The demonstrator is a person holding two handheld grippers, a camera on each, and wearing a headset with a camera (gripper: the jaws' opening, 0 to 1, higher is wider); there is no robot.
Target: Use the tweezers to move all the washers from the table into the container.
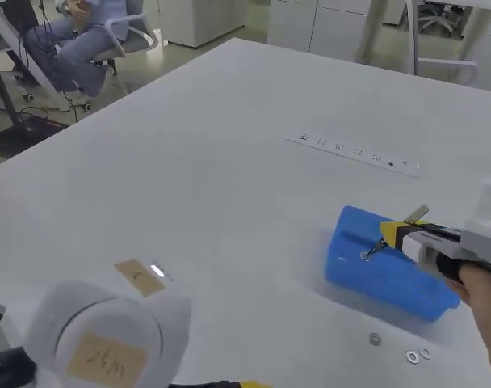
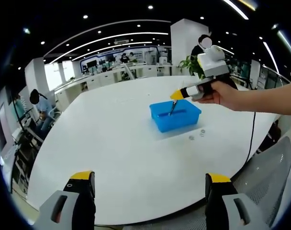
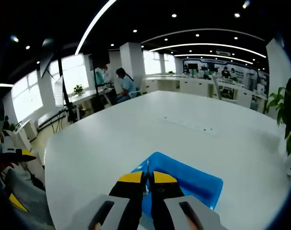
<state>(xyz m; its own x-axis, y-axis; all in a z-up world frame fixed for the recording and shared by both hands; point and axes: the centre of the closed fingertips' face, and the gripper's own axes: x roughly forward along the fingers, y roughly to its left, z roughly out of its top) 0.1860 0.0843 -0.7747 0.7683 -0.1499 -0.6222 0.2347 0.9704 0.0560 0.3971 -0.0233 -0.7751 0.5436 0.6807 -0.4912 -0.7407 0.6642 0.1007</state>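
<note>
**Step in hand: release of a washer into the container.**

The right gripper [image 1: 400,233] is clamped on the tweezers [image 1: 380,245]. Their tips point down into the blue container [image 1: 375,283] and appear to carry one small washer [image 1: 365,256].

Recommended procedure, as a judgement from this position:

1. Keep the tips low inside the container walls before easing the squeeze. The washer should then drop flat and not bounce over the rim.
2. Ease the squeeze only enough to part the tweezer tips. Opening the gripper fully would probably let the tweezers slip out of it.
3. Lift the tips straight up past the rim before moving to the next pick.

The left gripper [image 2: 149,176] has its jaws spread wide and holds nothing. It sits at the near left, well apart from the container. It is free to steady the container if the container slides.

**Task items.**

The washers are small, thin, silvery rings with a centre hole. Three loose washers [image 1: 413,356] lie flat on the white surface [image 1: 229,186], just on the near side of the container toward its right end. One lies alone to the left, and two lie close together. Because they are flat and thin, they will probably be hard to pinch. Approach at a shallow angle and grip across the ring.

The container is a shallow, open-topped rectangular tray at the right of the surface.
</note>
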